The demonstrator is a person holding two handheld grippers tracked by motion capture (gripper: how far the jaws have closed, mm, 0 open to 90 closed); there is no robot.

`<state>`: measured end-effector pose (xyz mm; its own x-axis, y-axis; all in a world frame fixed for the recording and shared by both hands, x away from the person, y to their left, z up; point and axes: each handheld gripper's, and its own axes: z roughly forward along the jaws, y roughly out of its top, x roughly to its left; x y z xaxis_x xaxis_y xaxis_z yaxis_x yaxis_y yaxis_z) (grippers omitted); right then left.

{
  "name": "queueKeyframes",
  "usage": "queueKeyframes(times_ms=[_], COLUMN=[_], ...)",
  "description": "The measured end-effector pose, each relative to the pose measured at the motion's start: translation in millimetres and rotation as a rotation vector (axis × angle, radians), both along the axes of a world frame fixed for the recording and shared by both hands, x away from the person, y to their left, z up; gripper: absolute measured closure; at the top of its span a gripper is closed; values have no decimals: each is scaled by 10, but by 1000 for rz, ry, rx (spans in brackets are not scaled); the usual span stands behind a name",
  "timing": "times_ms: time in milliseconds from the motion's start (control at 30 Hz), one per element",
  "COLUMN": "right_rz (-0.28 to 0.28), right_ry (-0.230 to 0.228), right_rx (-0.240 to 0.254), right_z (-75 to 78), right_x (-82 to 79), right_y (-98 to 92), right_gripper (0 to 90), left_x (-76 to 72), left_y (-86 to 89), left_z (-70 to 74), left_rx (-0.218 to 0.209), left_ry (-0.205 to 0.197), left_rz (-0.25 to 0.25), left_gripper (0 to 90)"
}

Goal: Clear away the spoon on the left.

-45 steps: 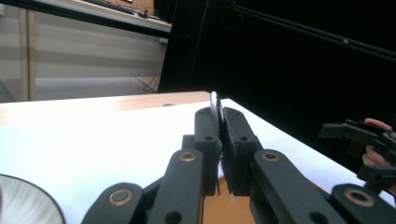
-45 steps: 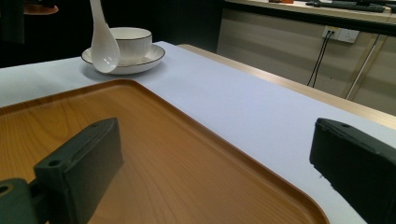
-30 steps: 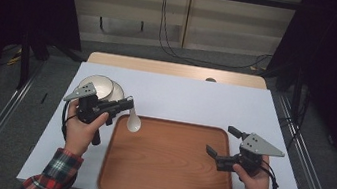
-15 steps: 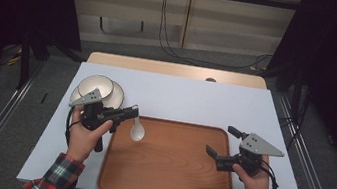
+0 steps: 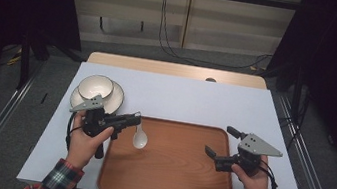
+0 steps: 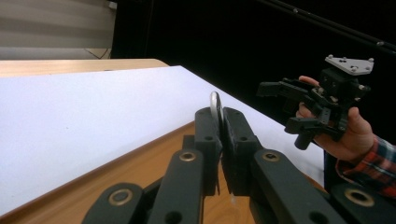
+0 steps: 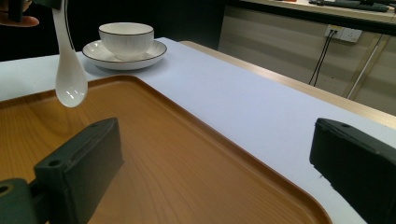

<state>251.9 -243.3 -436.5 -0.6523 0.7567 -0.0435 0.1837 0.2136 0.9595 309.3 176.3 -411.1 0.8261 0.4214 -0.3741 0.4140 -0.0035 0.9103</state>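
table (image 5: 215, 104): white top | wooden tray (image 5: 168, 185) near edge | saucer (image 5: 114, 97) with bowl (image 5: 95, 86) far left

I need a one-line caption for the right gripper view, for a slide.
Open right gripper over the tray; a spoon hangs above it, bowl on saucer behind.

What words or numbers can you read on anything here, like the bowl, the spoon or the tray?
There are none to read.
The bowl, its saucer, the spoon and the tray are all plain.
The left gripper and the right gripper show screws and holes, no lettering.
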Motion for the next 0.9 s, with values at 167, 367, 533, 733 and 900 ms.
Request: queueKeyframes(times_ms=[167, 367, 533, 733, 900], right_rz=[-6, -14, -12, -6, -8], right_ry=[3, 6, 9, 10, 11], right_rx=[-1, -1, -2, -6, -10], right_z=[-4, -8, -16, -28, -36], right_x=[4, 7, 18, 27, 40], right_y=[1, -10, -11, 1, -11], right_gripper=[20, 20, 20, 20, 20], left_x=[-39, -88, -127, -164, -178], left_y=[22, 35, -6, -55, -73], left_z=[-23, -46, -78, -105, -123], left_rx=[-9, -13, 0, 12, 3], left_ry=[14, 28, 32, 35, 41], left_rz=[-1, -11, -24, -54, -67], left_gripper=[854, 854, 854, 854, 854])
